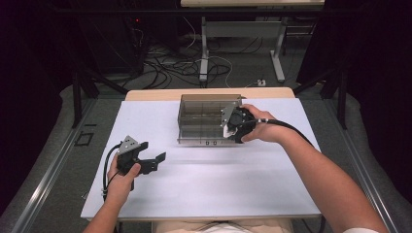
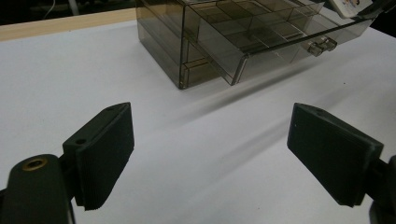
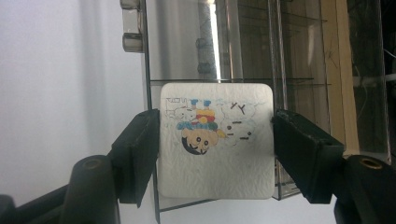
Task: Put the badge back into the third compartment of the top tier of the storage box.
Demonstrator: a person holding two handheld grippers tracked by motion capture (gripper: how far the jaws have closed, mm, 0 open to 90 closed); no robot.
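Observation:
A smoky clear plastic drawer box (image 1: 201,114) stands at the middle back of the white table top (image 1: 204,184), its lower drawer (image 2: 280,39) pulled out a little. My right gripper (image 1: 232,127) is at the box's right front corner, shut on a white square coaster (image 3: 217,154) with a cartoon drawing. In the right gripper view the coaster hangs over the open drawer's compartments (image 3: 243,51), with my right gripper (image 3: 217,130) gripping its two side edges. My left gripper (image 1: 154,151) rests at the front left, jaws apart. In its own view my left gripper (image 2: 210,126) holds nothing and points at the box (image 2: 201,42).
The drawer's small clear handle (image 3: 132,28) sits at its front edge. The white top ends in a wooden strip (image 1: 160,93) behind the box. Cables (image 1: 170,65) and table legs lie on the floor beyond. A person's forearms come in from the bottom.

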